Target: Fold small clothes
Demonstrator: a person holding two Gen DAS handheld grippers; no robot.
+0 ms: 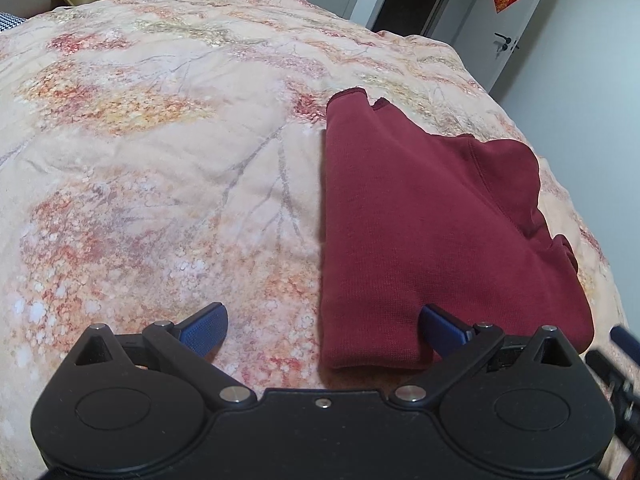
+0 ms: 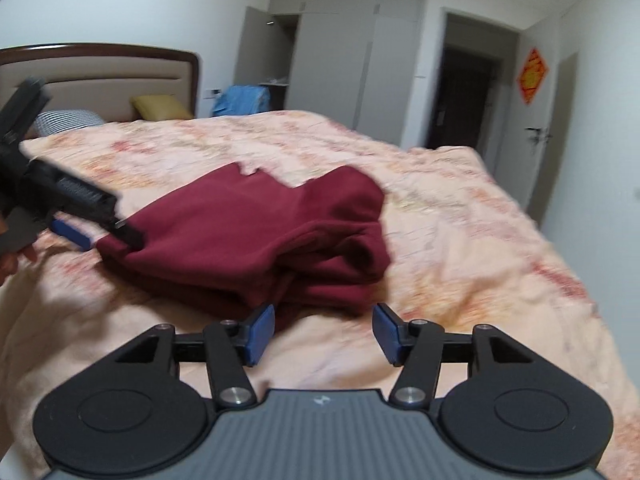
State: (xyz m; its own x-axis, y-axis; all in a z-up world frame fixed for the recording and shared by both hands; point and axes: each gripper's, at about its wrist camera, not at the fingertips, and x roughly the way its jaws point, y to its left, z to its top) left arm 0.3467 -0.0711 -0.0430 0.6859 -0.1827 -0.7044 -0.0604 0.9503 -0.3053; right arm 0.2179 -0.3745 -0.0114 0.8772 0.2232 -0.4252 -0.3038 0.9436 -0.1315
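Observation:
A dark red garment (image 1: 432,216) lies folded in a long stack on the flowered quilt (image 1: 160,160). In the left wrist view my left gripper (image 1: 325,329) stands wide open over the garment's near corner. Its right finger (image 1: 442,330) rests above the cloth and its left finger (image 1: 206,328) is over bare quilt. In the right wrist view the garment (image 2: 248,232) shows its layered folds. My right gripper (image 2: 325,333) is open just short of the near edge, with nothing between its pads. The left gripper (image 2: 80,216) shows blurred at the garment's left end.
A padded headboard (image 2: 100,76), a yellow pillow (image 2: 160,106) and a checked pillow (image 2: 66,120) are at the bed's far end. Blue cloth (image 2: 240,100) lies beyond the bed by the wardrobe (image 2: 340,60). A door with a red sign (image 2: 532,76) is to the right, past the bed's edge.

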